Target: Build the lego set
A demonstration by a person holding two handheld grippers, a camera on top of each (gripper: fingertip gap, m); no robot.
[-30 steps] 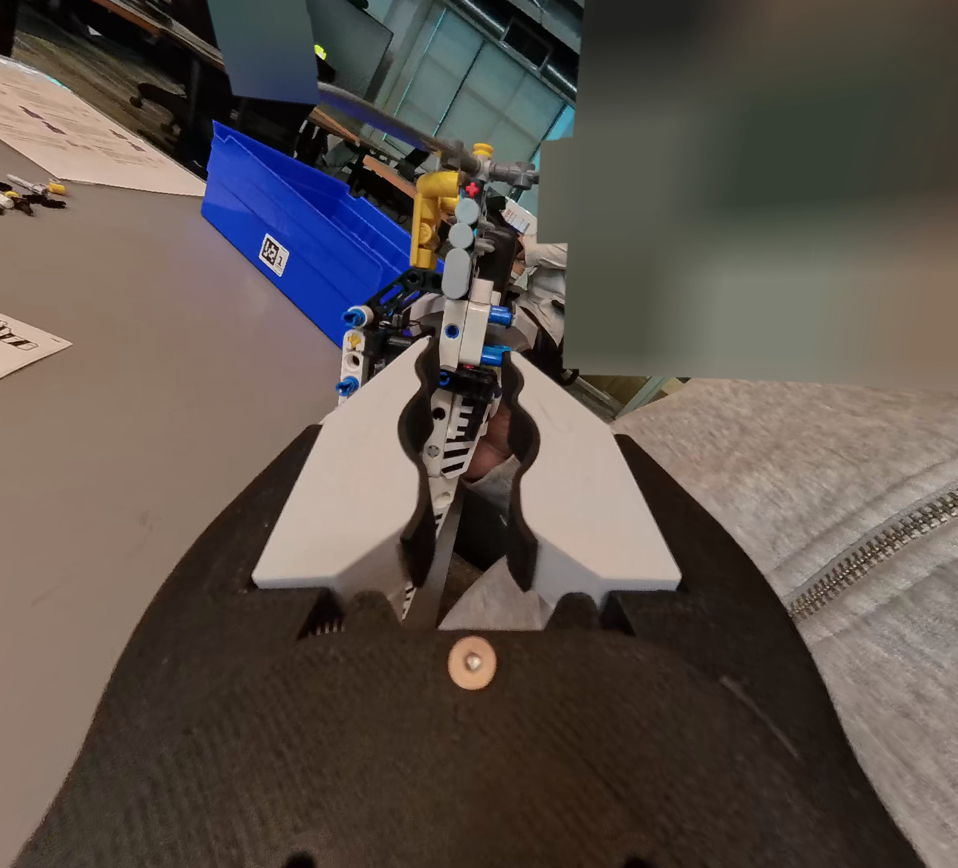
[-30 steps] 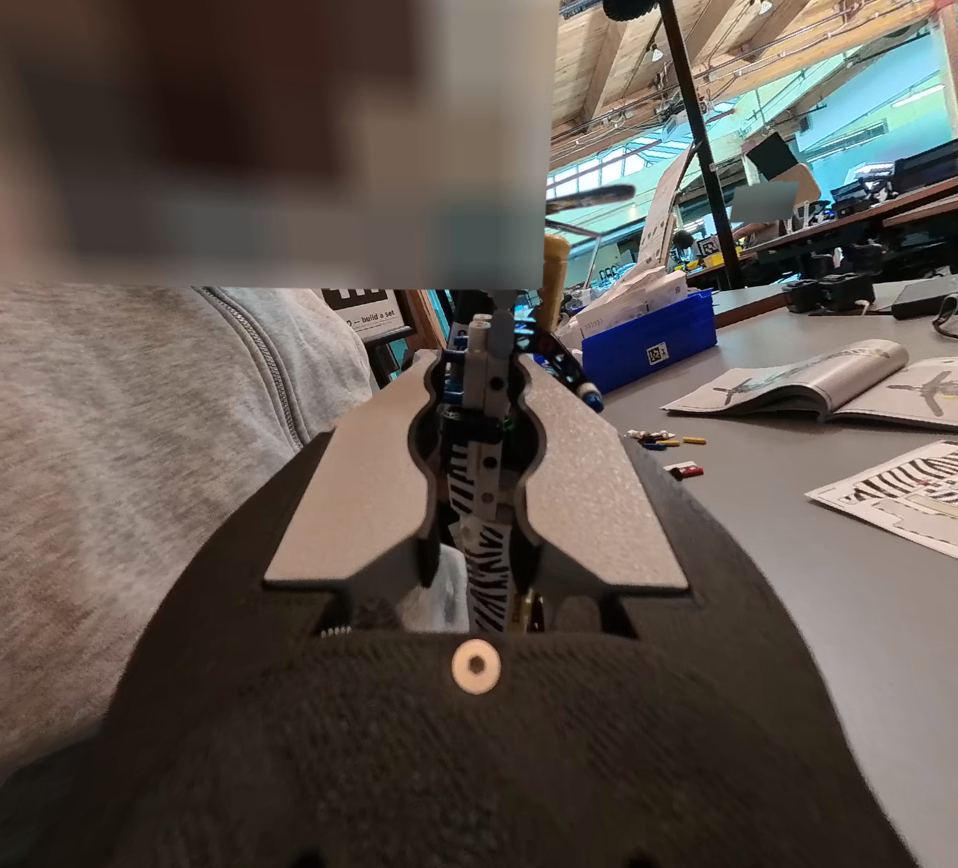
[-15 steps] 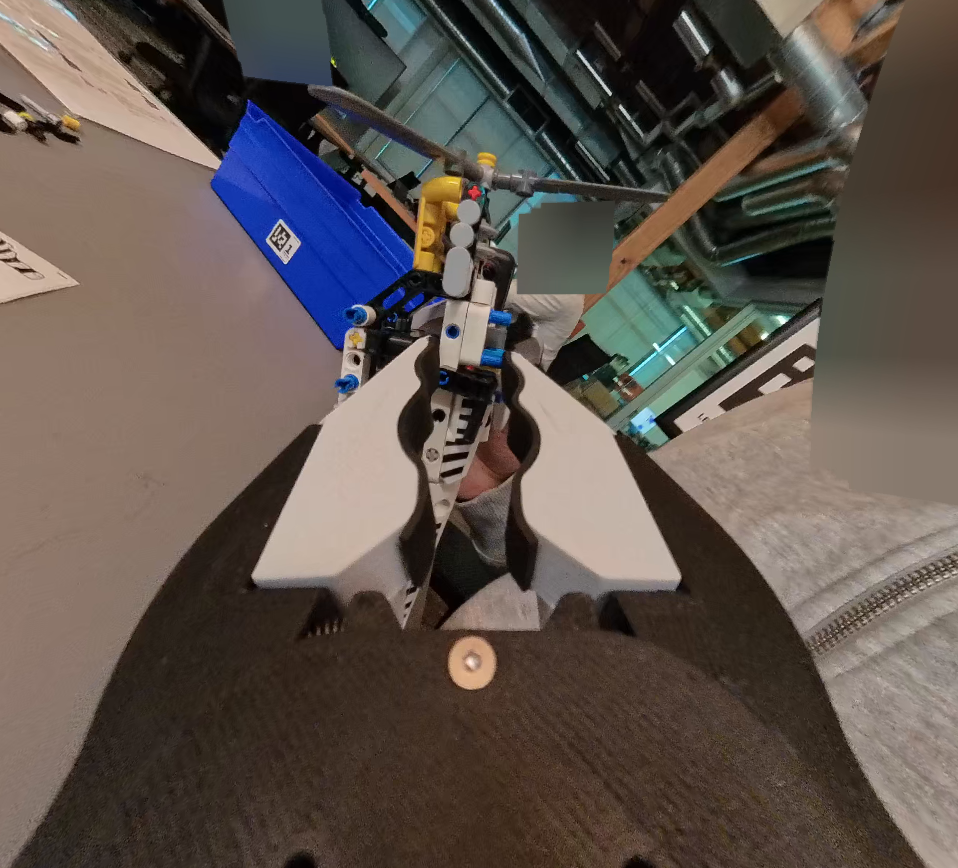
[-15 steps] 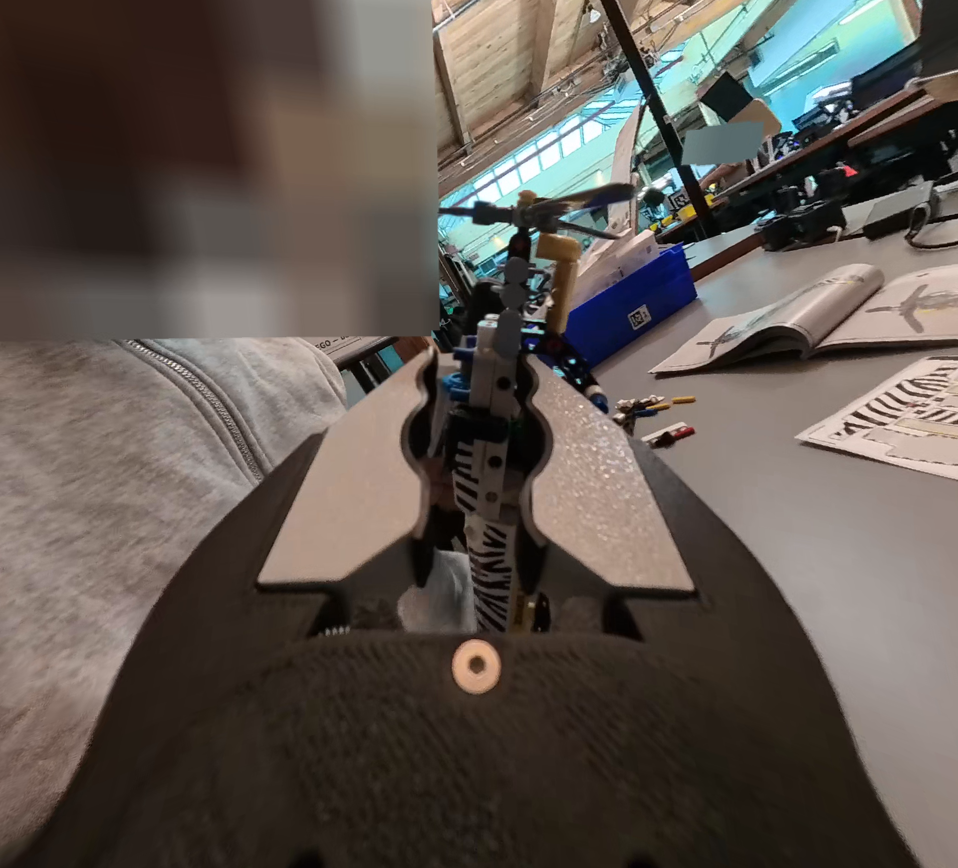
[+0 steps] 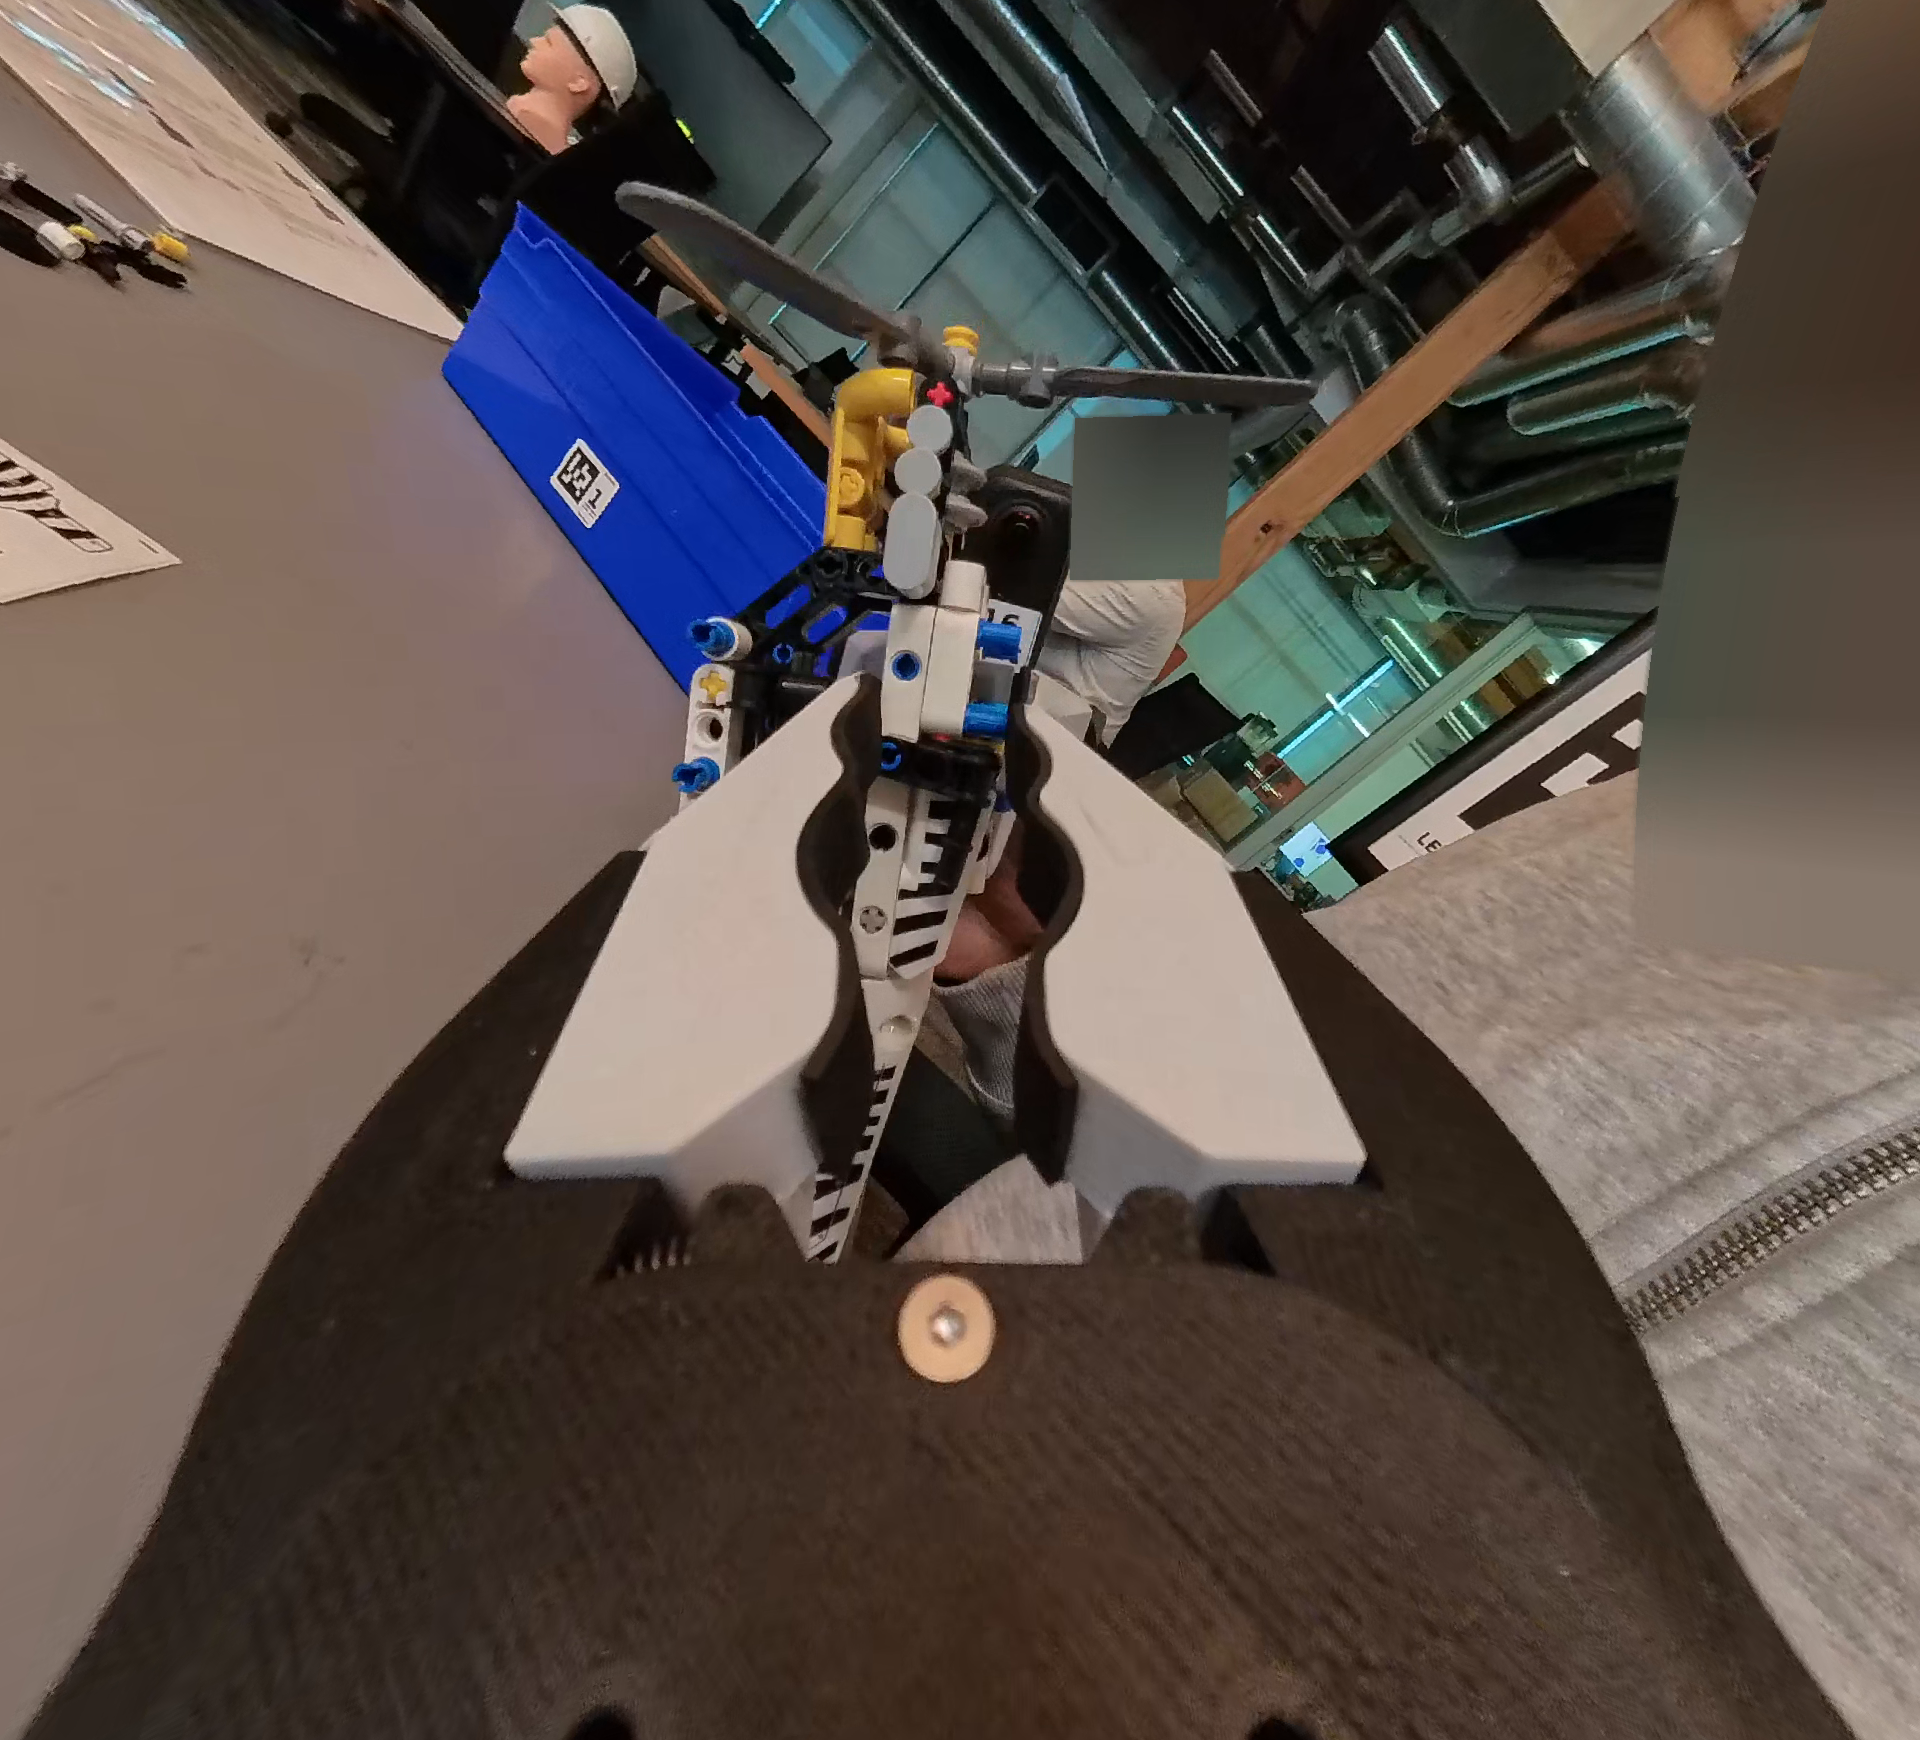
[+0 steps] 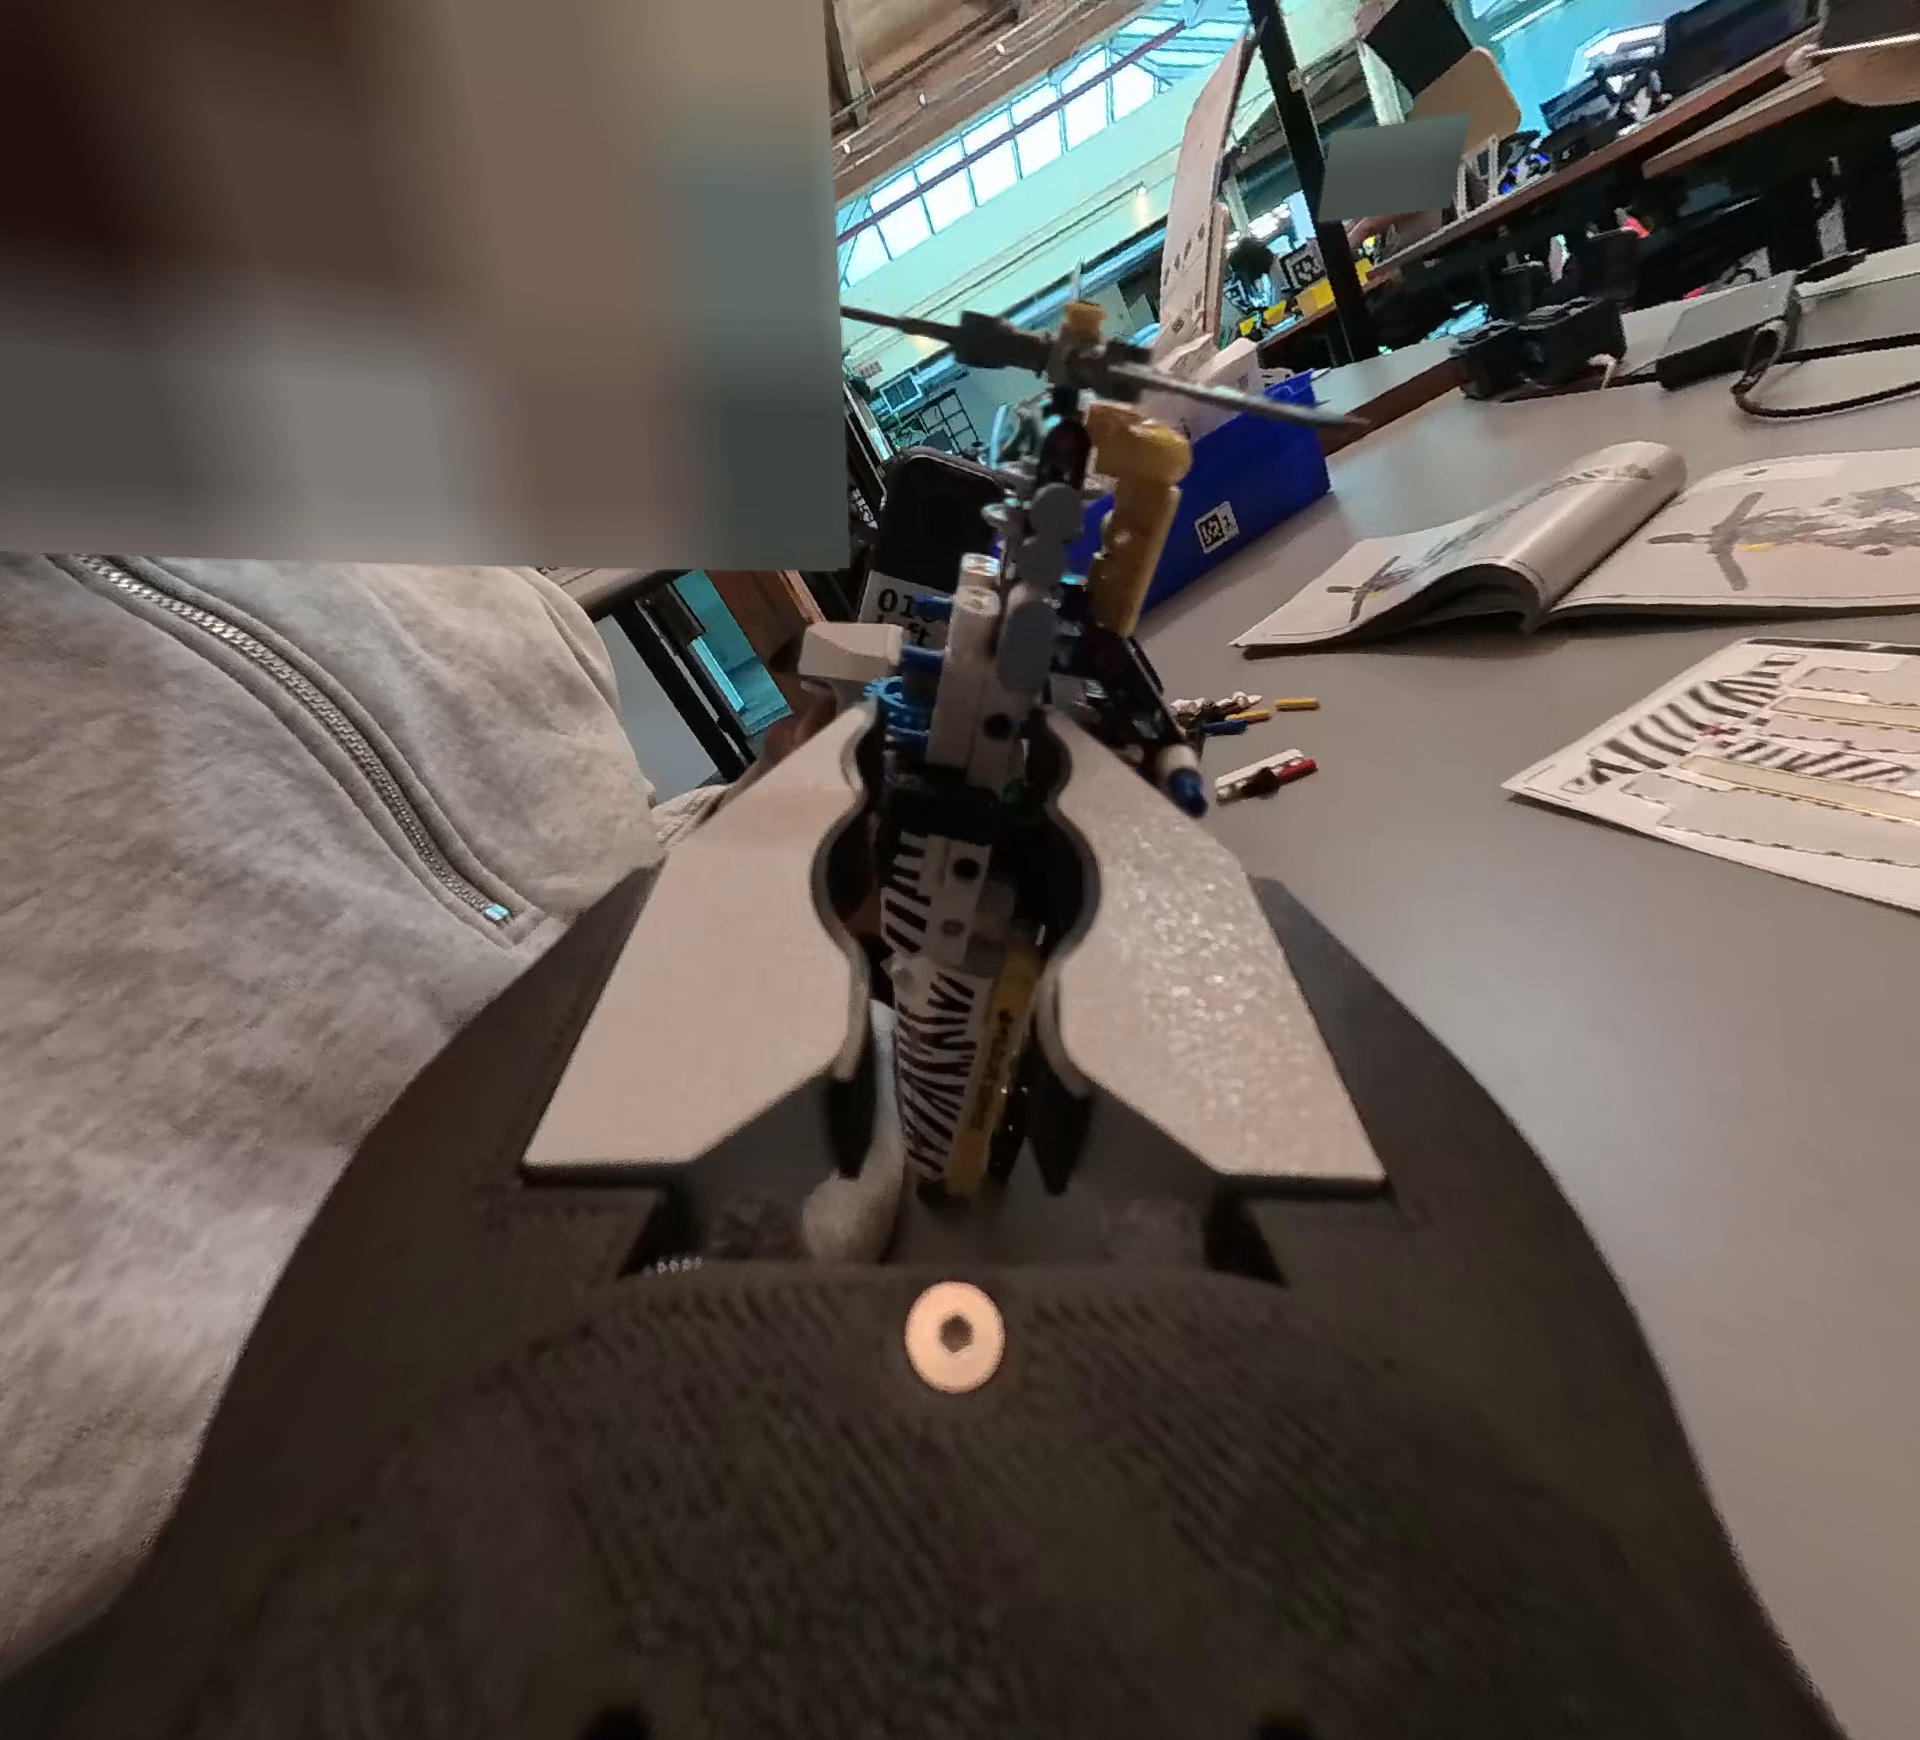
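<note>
A lego helicopter model (image 5: pixel 925 651) with zebra-striped white panels, a yellow piece and a grey rotor (image 5: pixel 1039 381) is held off the grey table (image 5: pixel 312 807). My left gripper (image 5: pixel 935 734) is shut on its striped body from one end. My right gripper (image 6: pixel 961 734) is shut on the same model (image 6: pixel 987 682) from the opposite end. The rotor (image 6: pixel 1101 365) sticks up above both pairs of fingers. Each gripper's black body shows behind the model in the other's view.
A blue bin (image 5: pixel 623 443) stands at the table's far side, also in the right wrist view (image 6: pixel 1247 485). An open instruction booklet (image 6: pixel 1558 547), a striped sticker sheet (image 6: pixel 1766 755) and loose small pieces (image 6: pixel 1262 771) lie on the table. A person's grey zipped hoodie (image 5: pixel 1662 1171) is close beside. Left and right tips are no more than a few centimetres apart.
Both grippers have swung together with the model, away from the person's body, so the whole rotor now shows. Both grips on the model are unchanged.
</note>
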